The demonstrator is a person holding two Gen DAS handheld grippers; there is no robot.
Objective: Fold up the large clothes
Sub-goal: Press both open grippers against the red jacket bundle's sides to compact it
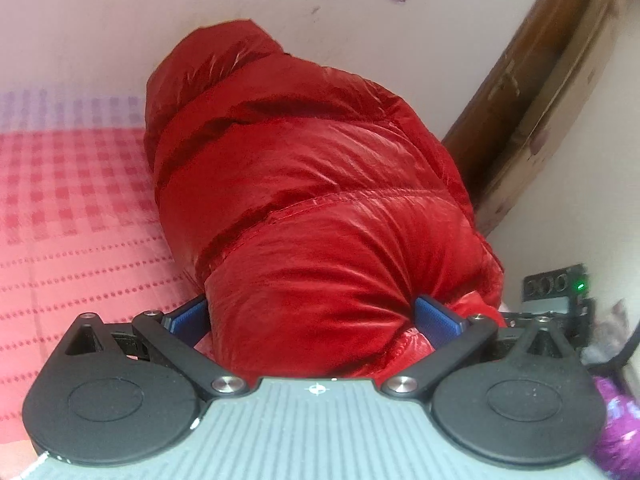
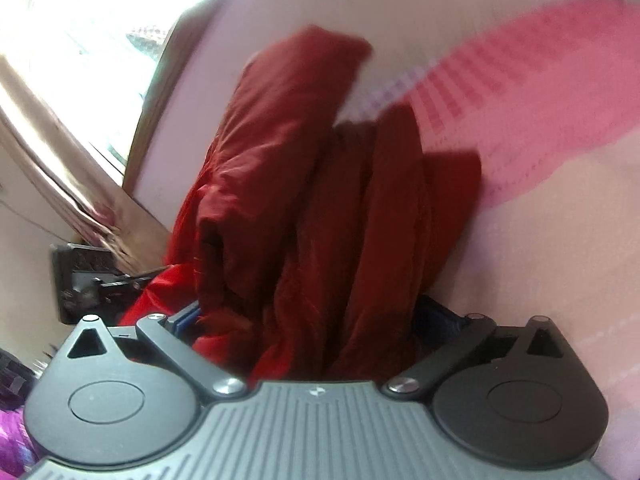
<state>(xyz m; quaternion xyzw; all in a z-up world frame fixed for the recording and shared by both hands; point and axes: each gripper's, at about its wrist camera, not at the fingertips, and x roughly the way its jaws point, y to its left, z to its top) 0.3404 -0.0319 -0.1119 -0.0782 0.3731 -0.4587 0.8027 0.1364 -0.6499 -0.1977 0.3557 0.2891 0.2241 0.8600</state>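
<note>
Ribbed grey housing of my left gripper fills the near edge of the left wrist view; its blue pads sit spread wide on either side of the red puffer jacket, pressing into a thick puffed roll of it. Jacket bulk rises from the jaws, quilted and shiny, its far end reaching up against the pale wall. Left of the jacket: pink checked bedsheet. Right of the jacket: brown wooden door frame, and lower down a black device with a green light.

Right wrist view, blurred: my right gripper also spread around bunched jacket folds, fabric packed between the pads. Left of the jacket there, a bright window with a beige curtain; pink sheet to the upper right of it.
</note>
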